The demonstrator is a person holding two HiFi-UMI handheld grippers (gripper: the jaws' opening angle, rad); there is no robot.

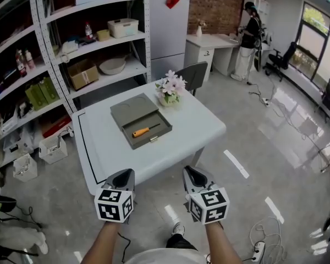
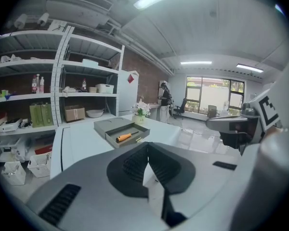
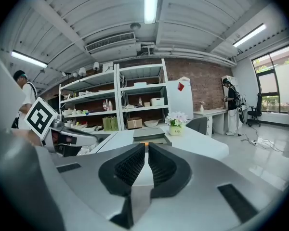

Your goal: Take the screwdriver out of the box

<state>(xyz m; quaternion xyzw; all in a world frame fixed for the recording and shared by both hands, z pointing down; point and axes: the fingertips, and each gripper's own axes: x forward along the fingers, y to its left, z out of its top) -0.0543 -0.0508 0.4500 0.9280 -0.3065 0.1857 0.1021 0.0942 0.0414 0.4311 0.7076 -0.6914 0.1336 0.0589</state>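
An orange-handled screwdriver lies in the open grey box on the white table; it also shows in the left gripper view. My left gripper and right gripper hover side by side just short of the table's near edge, both some way from the box. Each has its jaws closed together with nothing between them. In the right gripper view the box sits just beyond the jaw tips; the screwdriver is hidden there.
A small pot of pale flowers stands at the table's far edge beside the box lid. A grey chair is behind the table. Metal shelving runs along the left. A person stands at a far desk. Cables lie on the floor at right.
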